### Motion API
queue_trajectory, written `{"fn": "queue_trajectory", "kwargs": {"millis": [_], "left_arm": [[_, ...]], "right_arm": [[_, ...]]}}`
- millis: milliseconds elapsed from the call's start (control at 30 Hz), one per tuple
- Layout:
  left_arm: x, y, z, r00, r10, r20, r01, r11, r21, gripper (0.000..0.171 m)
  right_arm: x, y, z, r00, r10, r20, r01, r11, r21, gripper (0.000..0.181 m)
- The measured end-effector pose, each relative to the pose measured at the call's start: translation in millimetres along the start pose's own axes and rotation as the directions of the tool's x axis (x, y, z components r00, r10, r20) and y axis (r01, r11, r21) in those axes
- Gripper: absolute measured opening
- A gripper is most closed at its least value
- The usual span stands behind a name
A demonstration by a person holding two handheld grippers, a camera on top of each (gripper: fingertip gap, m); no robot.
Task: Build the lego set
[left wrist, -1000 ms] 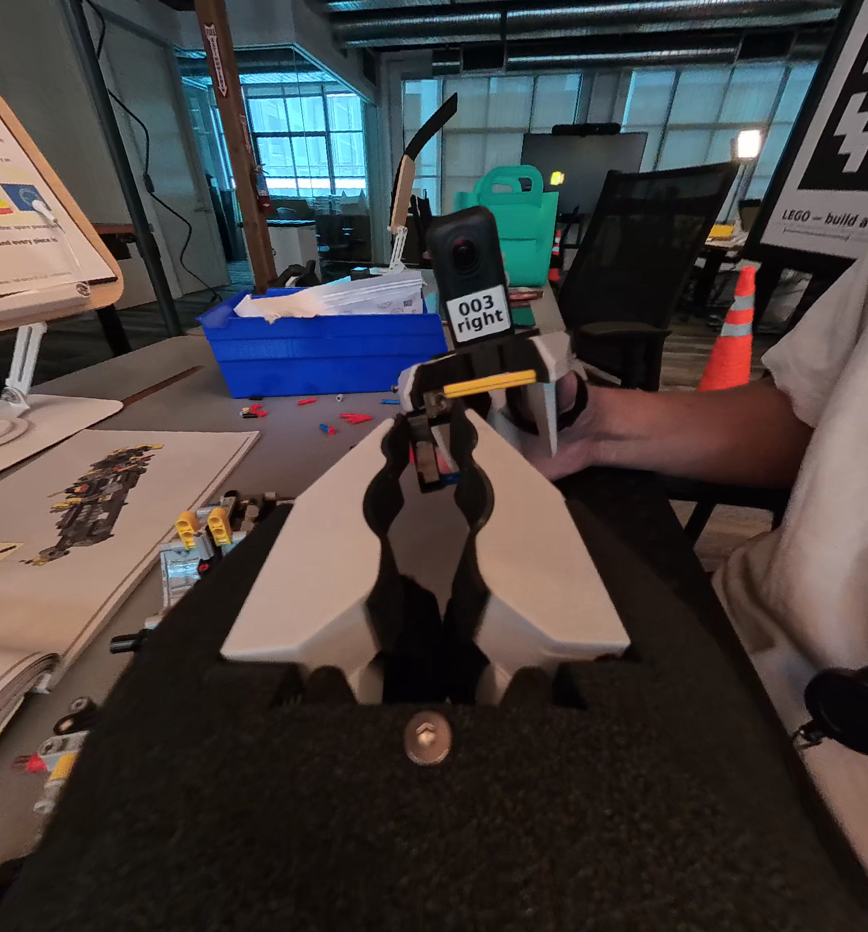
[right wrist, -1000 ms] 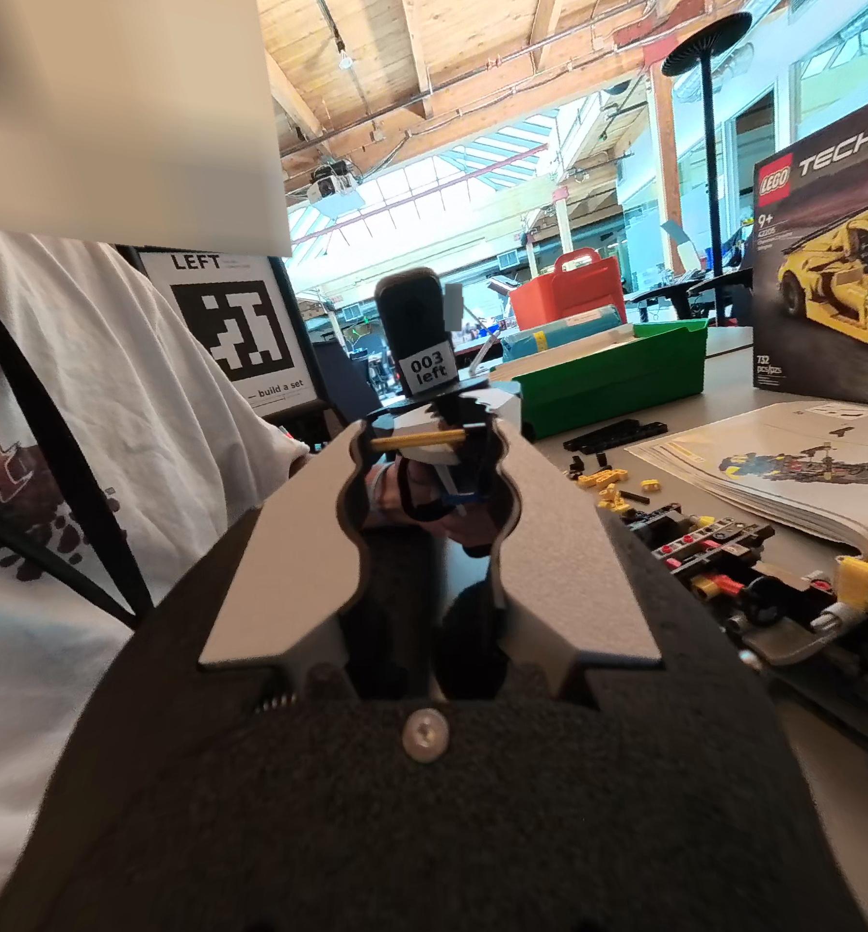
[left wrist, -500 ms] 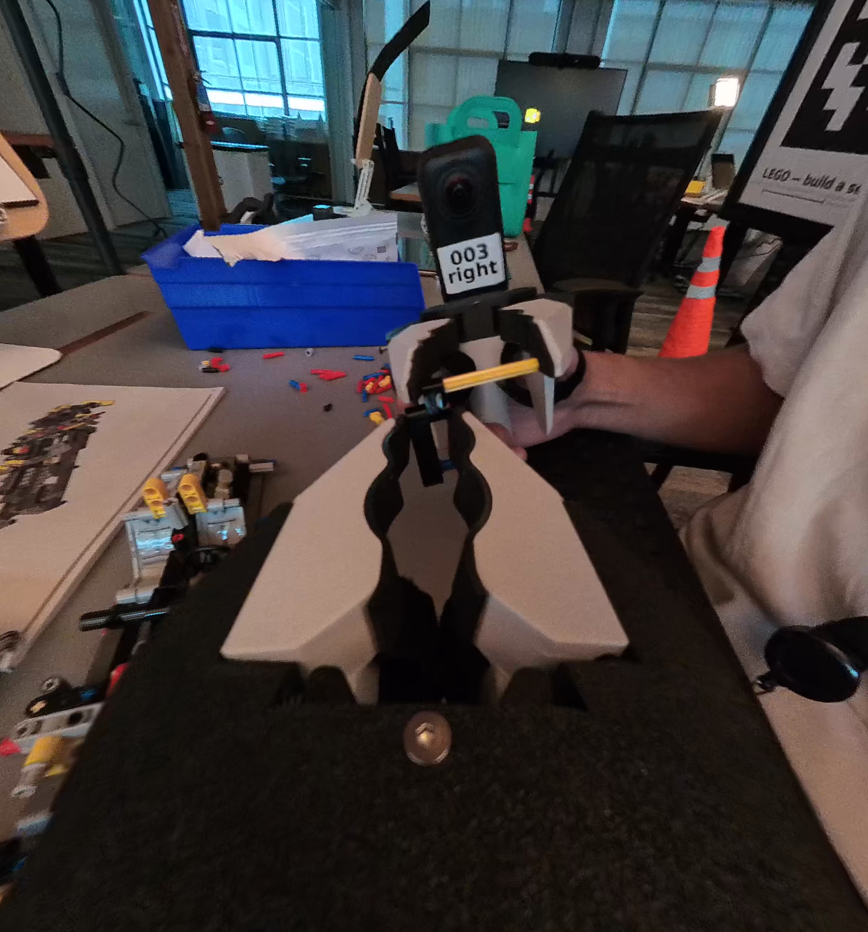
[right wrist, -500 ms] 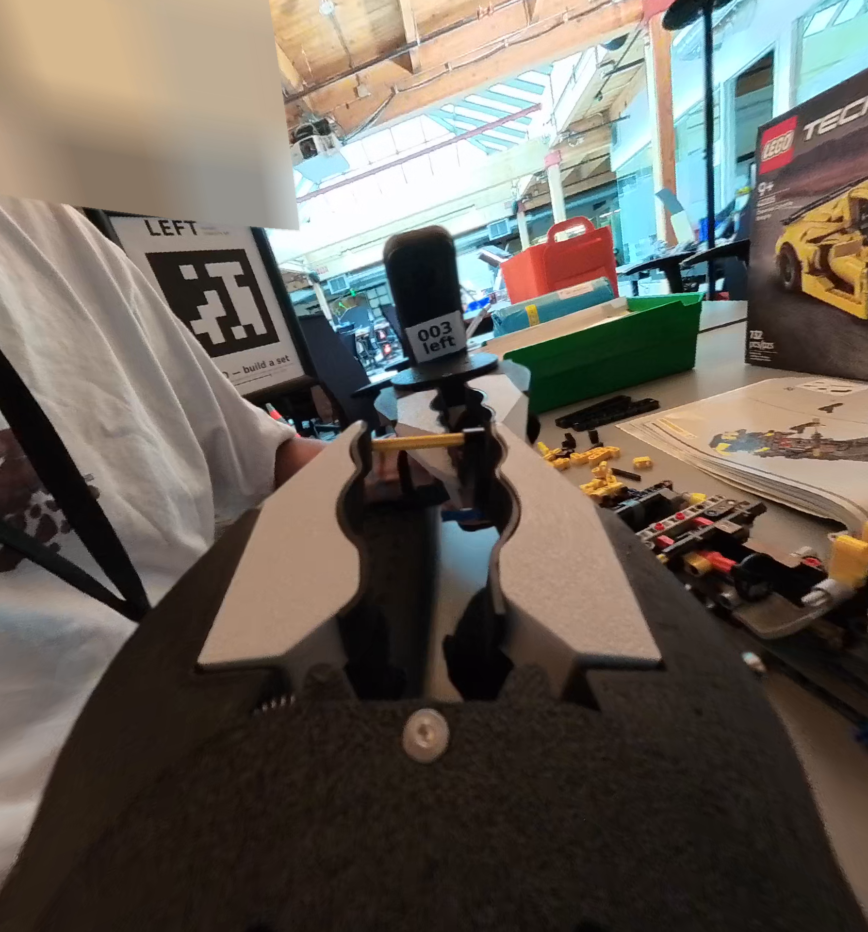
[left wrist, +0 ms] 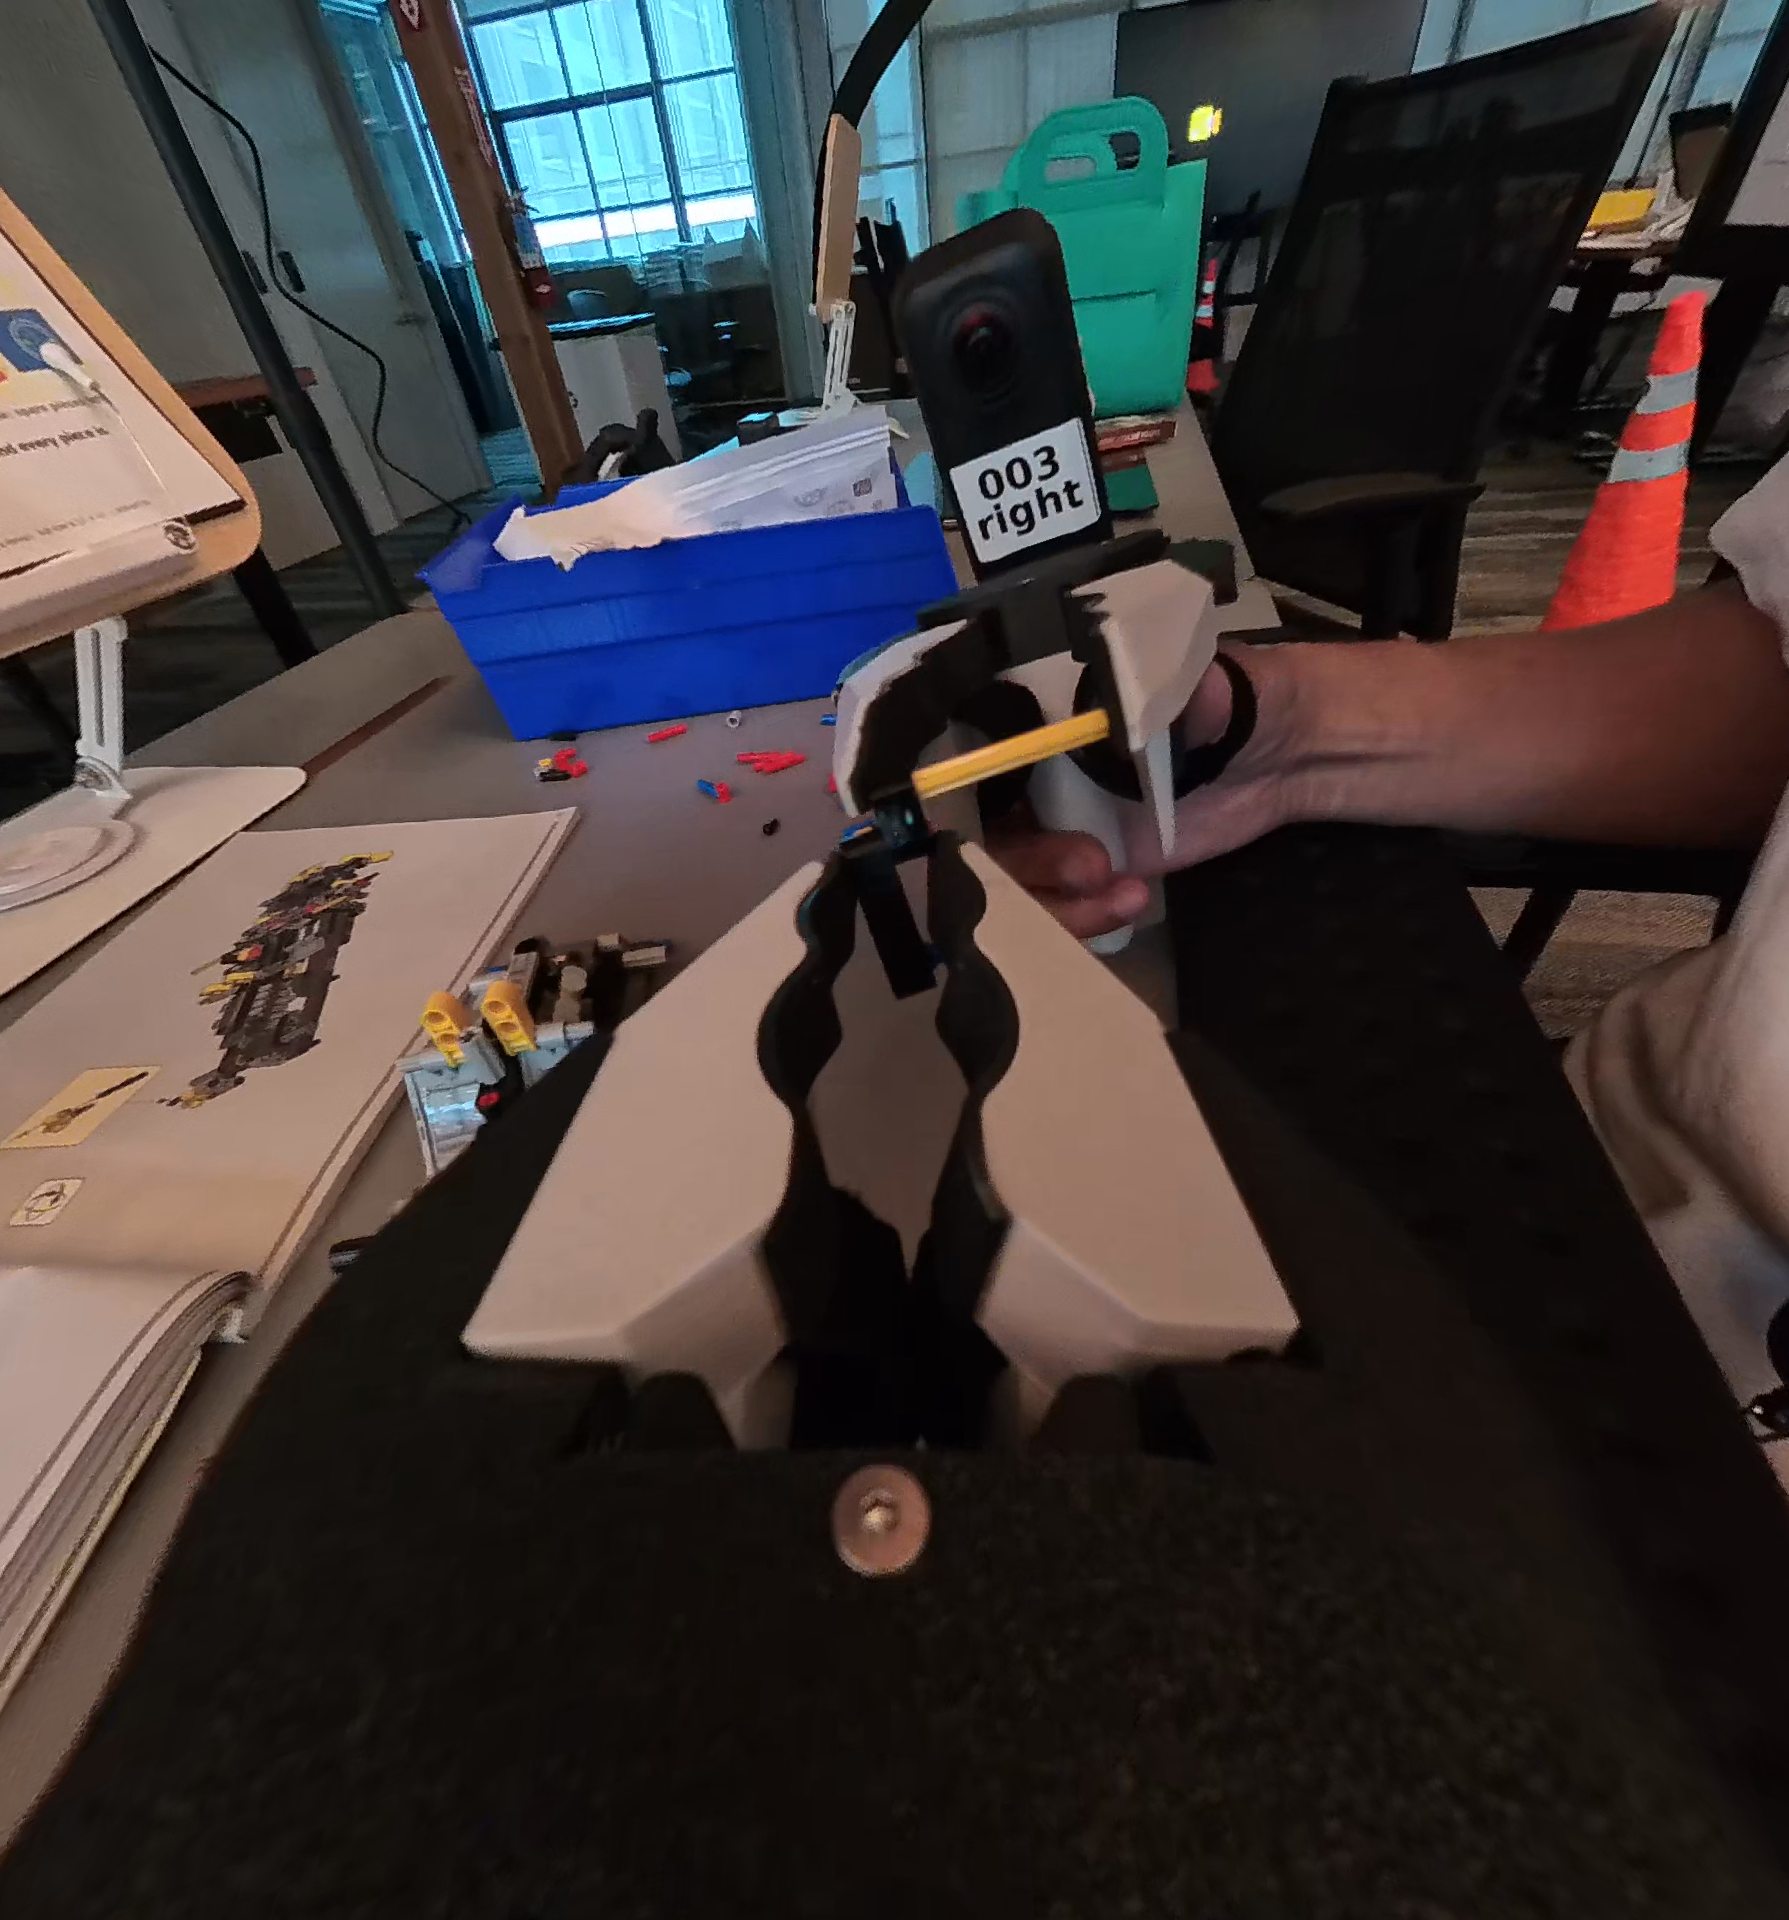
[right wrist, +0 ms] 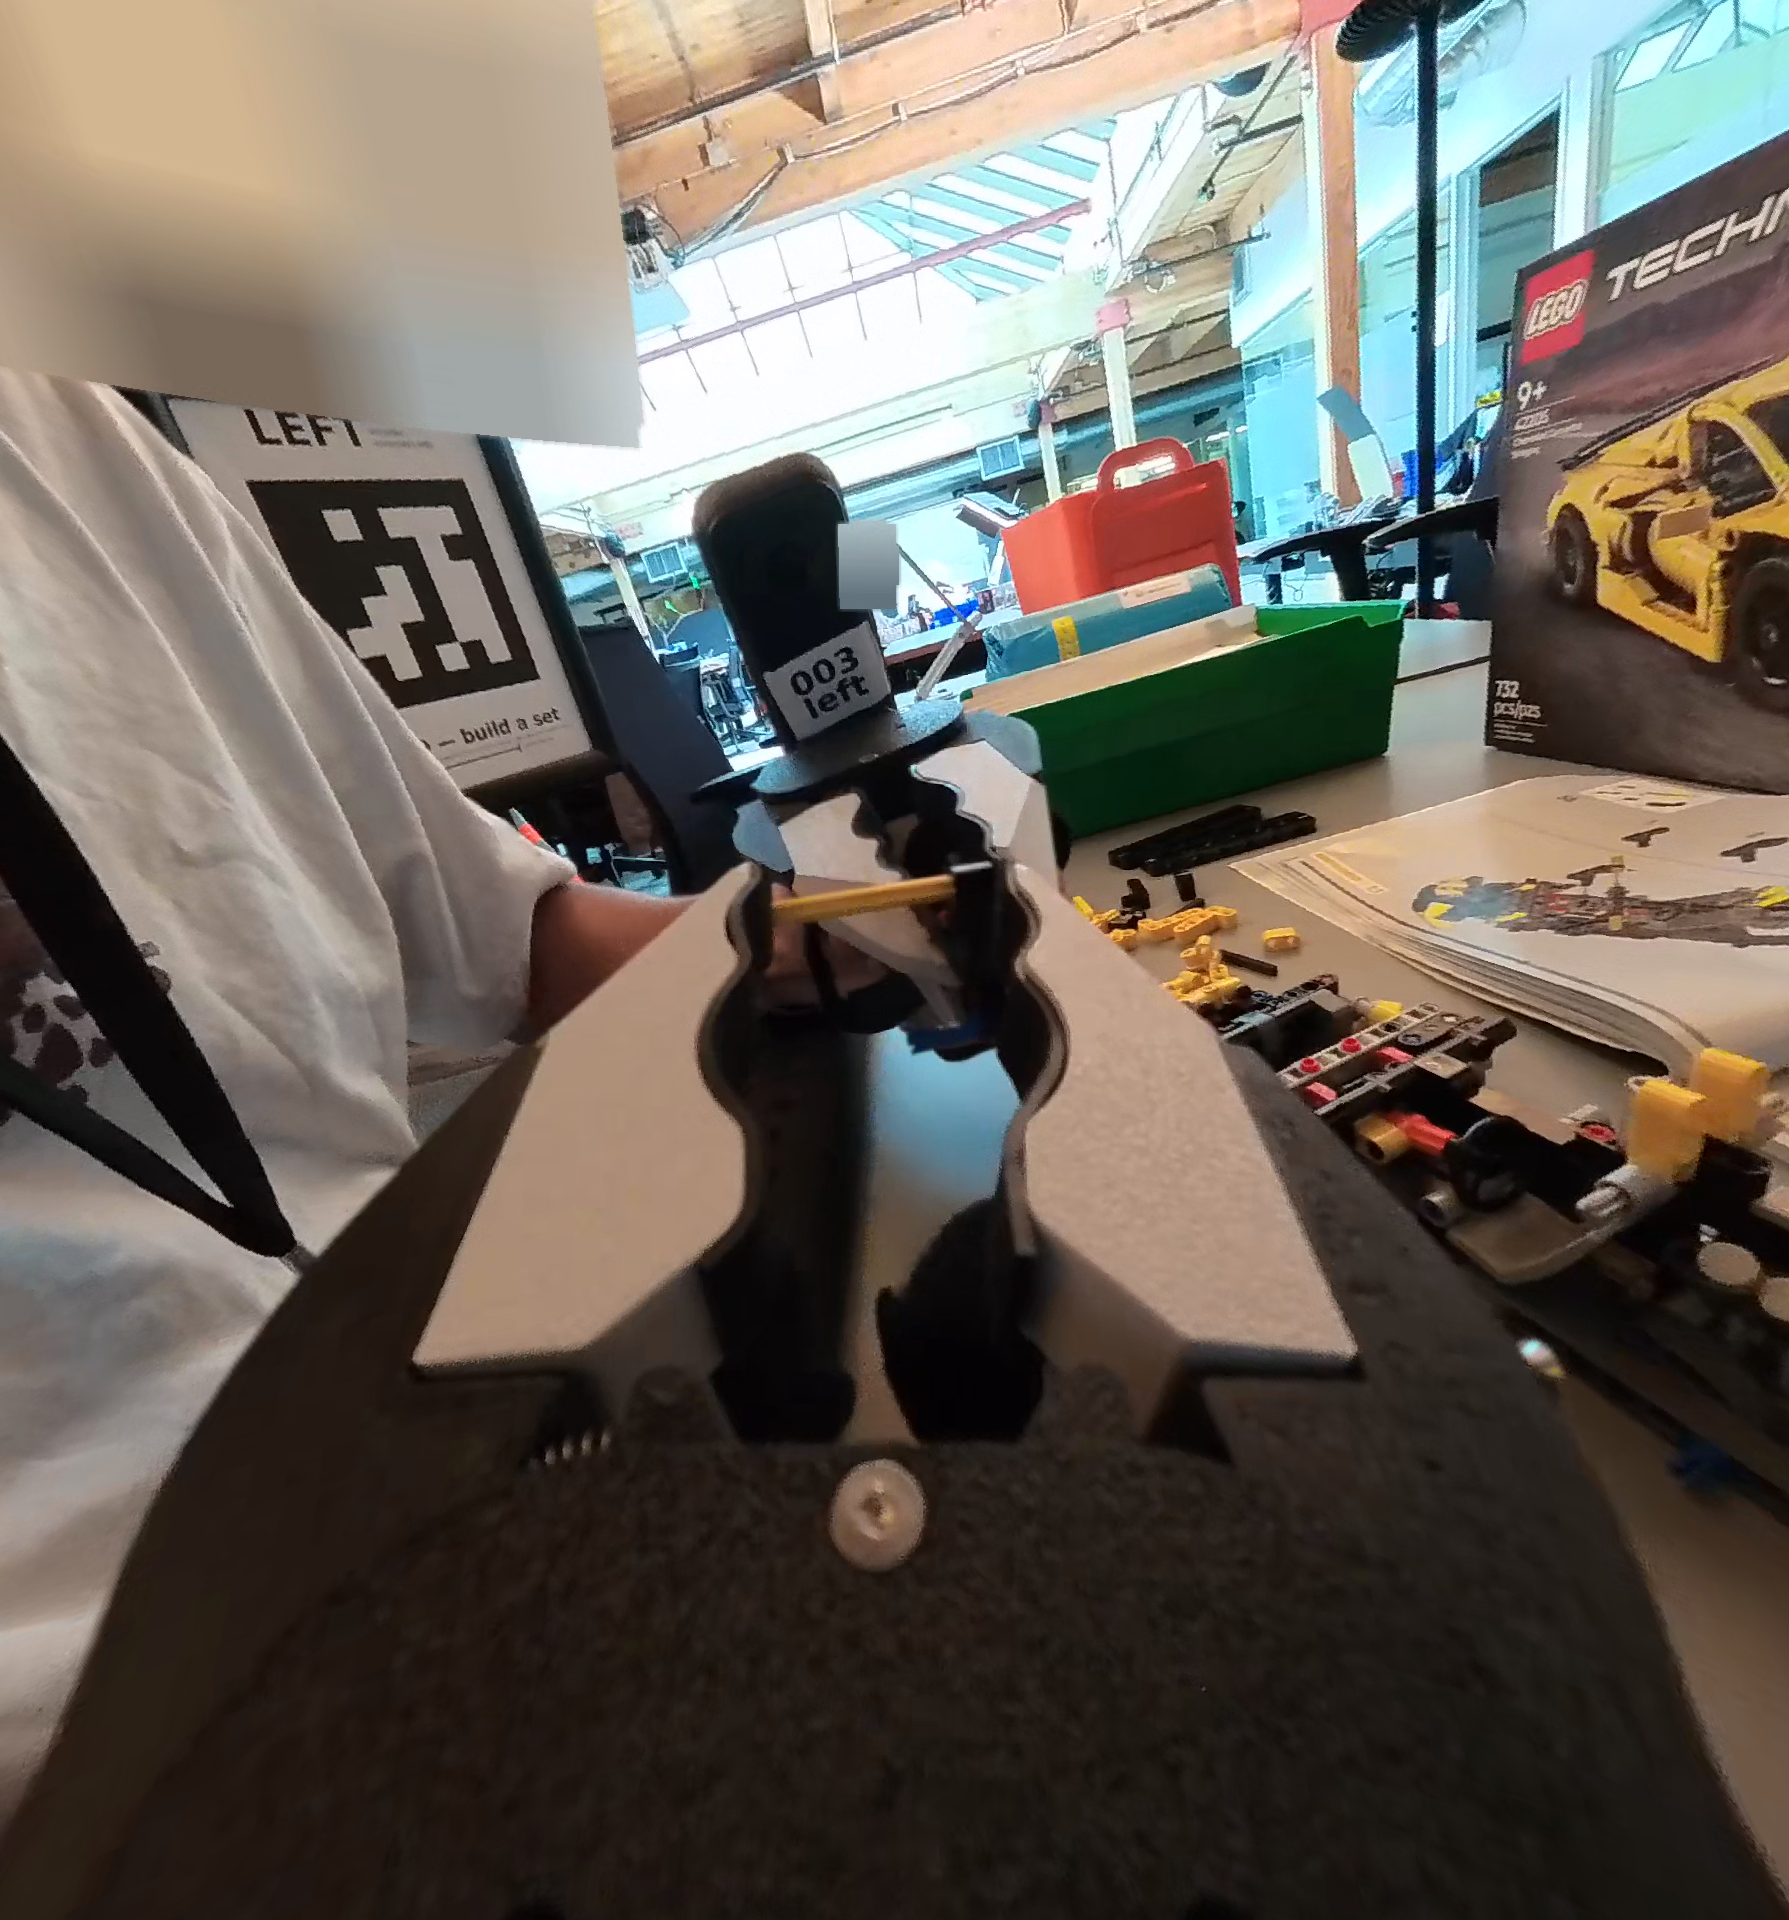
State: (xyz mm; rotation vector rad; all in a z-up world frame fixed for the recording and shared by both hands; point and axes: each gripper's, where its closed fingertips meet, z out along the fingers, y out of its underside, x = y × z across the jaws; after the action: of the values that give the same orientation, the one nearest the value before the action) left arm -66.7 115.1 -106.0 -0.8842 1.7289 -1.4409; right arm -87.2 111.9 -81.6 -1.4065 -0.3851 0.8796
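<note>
On the tabletop (left wrist: 641, 831) we see a blue bin (left wrist: 692, 613), an open instruction book (left wrist: 246, 997) and the part-built model (right wrist: 1492, 1101). Our left gripper (left wrist: 895, 862) has its fingers closed on a black beam (left wrist: 895, 935). Our right gripper (right wrist: 869, 914) seems to pinch the yellow axle (right wrist: 864, 896) that meets that beam.

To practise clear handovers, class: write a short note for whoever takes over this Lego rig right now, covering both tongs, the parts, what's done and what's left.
Left tongs: shut on a slim black plastic Lego beam, held upright.
Right tongs: shut lengthwise on a thin yellow plastic axle, its far end meeting the beam's top.
Parts: partly built black chassis lies beside the open instruction booklet; loose yellow pieces beyond.
Done: both pieces gripped and aligned.
Left: probably seat the axle, then fit it to the chassis.
</note>
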Motion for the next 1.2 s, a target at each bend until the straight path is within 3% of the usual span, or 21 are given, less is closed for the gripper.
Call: {"fn": "queue_trajectory", "kwargs": {"millis": [500, 667, 733, 900, 1200], "left_arm": [[-3.7, 1.5, -0.2, 0.978, 0.178, 0.106, -0.176, 0.984, -0.035, 0.011], [-11.6, -1.3, -3.8, 0.950, 0.255, 0.182, -0.251, 0.967, -0.045, 0.011], [-11.6, -0.2, -3.5, 0.951, 0.255, 0.176, -0.251, 0.967, -0.047, 0.011], [-7.4, 3.3, -0.8, 0.956, 0.256, 0.146, -0.252, 0.967, -0.046, 0.011], [-4.8, 8.1, 1.1, 0.956, 0.266, 0.124, -0.260, 0.964, -0.064, 0.011]], "right_arm": [[-0.6, 1.6, 3.5, 0.989, -0.139, -0.058, 0.137, 0.990, -0.041, 0.042], [-0.1, 1.5, 2.1, 0.943, -0.305, -0.136, 0.297, 0.952, -0.075, 0.031], [-0.7, 0.6, 1.0, 0.940, -0.314, -0.133, 0.307, 0.949, -0.071, 0.027], [2.3, 3.6, 1.5, 0.938, -0.318, -0.141, 0.310, 0.948, -0.075, 0.044], [0.2, 11.4, 3.0, 0.958, -0.273, -0.091, 0.264, 0.959, -0.101, 0.041]]}}
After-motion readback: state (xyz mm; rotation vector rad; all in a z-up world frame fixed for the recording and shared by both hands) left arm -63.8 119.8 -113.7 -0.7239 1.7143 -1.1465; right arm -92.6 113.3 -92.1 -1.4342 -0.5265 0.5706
